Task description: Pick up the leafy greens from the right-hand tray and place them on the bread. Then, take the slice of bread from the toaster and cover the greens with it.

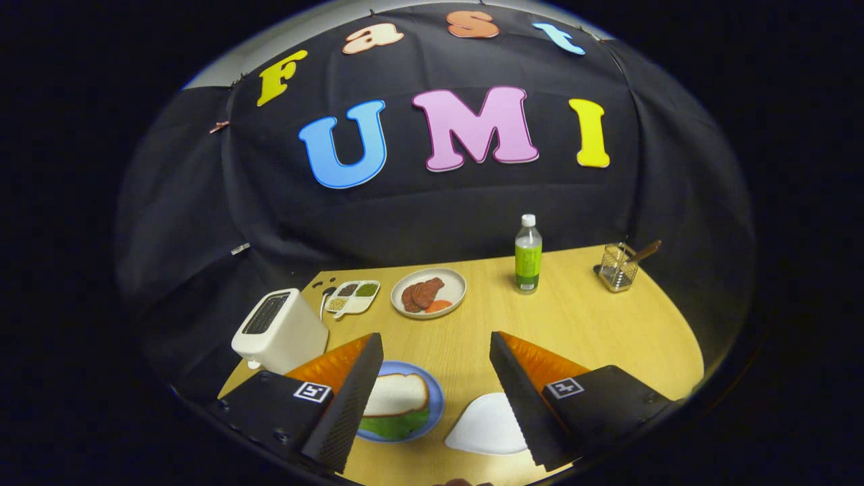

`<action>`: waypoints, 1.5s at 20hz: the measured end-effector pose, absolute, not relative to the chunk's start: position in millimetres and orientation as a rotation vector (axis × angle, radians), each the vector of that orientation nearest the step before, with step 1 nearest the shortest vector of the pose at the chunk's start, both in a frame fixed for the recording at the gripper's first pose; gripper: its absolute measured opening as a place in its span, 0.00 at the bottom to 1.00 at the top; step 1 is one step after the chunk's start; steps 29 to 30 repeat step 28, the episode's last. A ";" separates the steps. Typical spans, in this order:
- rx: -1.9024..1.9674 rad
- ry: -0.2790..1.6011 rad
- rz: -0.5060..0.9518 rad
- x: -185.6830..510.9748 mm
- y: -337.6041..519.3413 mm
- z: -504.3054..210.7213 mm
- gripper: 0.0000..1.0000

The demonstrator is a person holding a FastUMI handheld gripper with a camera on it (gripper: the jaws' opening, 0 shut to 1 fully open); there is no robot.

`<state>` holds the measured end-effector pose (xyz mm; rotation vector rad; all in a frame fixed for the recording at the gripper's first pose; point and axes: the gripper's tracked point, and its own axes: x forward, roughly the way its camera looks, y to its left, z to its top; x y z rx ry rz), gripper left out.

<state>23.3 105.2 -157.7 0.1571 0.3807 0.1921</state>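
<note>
1. Leafy greens, a flat bright-green layer with a ruffled edge, lie on the round blue plate between your gripper's two fingers, nearer the left one; you can see one layer.
2. One slice of white bread with a tan crust sits on top of the greens, covering most of them and leaving a green fringe on the near side. Whether another slice lies beneath, you cannot tell.
3. Your gripper hangs above the table with its jaws spread wide, holding nothing; each finger is a wedge with a finely ribbed inner face.
4. One white, smooth, rounded-triangle tray lies just right of the plate, partly under your right finger.
5. One boxy cream toaster with a dark top slot stands beyond your left finger.
6. Farther back on the pale wood-grain table you have one white divided dish with three fillings, one round white plate of reddish-brown meat slices, one clear plastic bottle with a green label and white cap, and one wire-mesh holder with a wooden-handled utensil.
</note>
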 end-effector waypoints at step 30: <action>0.023 0.106 0.166 27.3 9.8 -56.7 0.99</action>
